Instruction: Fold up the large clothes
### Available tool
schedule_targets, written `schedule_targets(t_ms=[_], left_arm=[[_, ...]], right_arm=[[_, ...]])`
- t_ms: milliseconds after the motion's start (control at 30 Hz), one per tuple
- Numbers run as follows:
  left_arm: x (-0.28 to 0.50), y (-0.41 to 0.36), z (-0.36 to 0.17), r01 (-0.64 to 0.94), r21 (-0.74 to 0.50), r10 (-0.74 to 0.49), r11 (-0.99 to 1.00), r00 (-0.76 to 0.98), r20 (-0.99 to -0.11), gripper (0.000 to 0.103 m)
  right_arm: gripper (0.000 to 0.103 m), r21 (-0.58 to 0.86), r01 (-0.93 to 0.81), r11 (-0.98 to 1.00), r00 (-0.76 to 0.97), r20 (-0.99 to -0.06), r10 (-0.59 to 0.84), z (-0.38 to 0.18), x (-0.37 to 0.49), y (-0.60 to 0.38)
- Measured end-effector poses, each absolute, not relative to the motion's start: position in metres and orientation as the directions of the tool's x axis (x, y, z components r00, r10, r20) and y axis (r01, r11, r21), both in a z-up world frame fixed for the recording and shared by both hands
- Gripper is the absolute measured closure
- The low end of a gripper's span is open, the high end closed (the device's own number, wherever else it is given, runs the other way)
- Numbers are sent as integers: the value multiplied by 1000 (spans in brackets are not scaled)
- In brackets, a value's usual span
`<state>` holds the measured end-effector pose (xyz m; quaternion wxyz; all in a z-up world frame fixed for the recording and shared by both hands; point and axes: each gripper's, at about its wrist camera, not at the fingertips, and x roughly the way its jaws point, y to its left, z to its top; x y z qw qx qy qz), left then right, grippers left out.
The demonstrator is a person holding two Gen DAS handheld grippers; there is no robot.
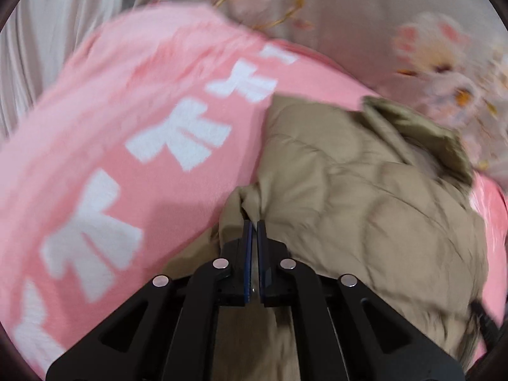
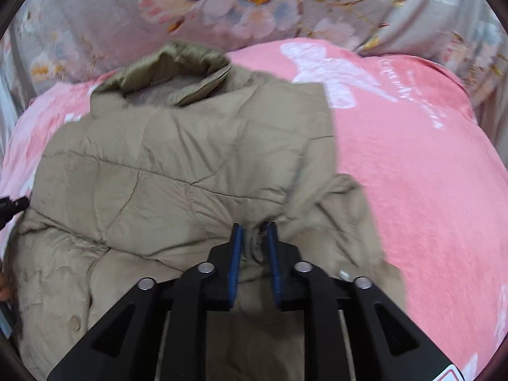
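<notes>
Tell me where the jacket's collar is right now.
In the right wrist view the collar sits at the far end of the tan quilted jacket, upper left of centre, against the pink blanket and just below the floral bedding.

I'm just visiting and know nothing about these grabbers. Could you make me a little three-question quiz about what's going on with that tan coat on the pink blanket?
1. True or false: the left gripper is shut on the tan coat.
2. What pattern does the pink blanket carry: A white bows, B blue stripes, C green dots?
3. Which end of the coat lies farthest from the right gripper?

Key: 1 true. 2 A. 3 the collar.
</notes>
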<state>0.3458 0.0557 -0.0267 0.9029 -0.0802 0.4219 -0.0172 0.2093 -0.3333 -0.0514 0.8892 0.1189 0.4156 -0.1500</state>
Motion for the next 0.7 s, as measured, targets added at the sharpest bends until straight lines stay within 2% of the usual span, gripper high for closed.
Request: schedule_targets(t_ms=[100,167,233,433,533,700], left_arm=[[333,37,13,44,-120,-116,992,699,-706,98],[339,14,32,102,-149,-177,984,695,-696,91],[350,-12,35,137,-153,-205,979,672,-712,90],[373,-54,-18,99,-104,-142,990,584,-799,90],[372,-55,-37,105,-66,-116,992,594,-796,90],[368,-59,-51,129,-17,-93,992,615,-783,90]], right_arm=[[78,109,367,924,668,-722,-180,-18,202,-327],[78,153,294,943,698,-709,-102,-2,219,-310],[78,179,222,959,697,-717,-28,-1,241,-290],[84,188,189,964,613,-789,34,-48,279,-257],[89,185,188,965,607,-794,34,-71,277,-253],[89,169,180,969,622,-783,21,-83,271,-244]])
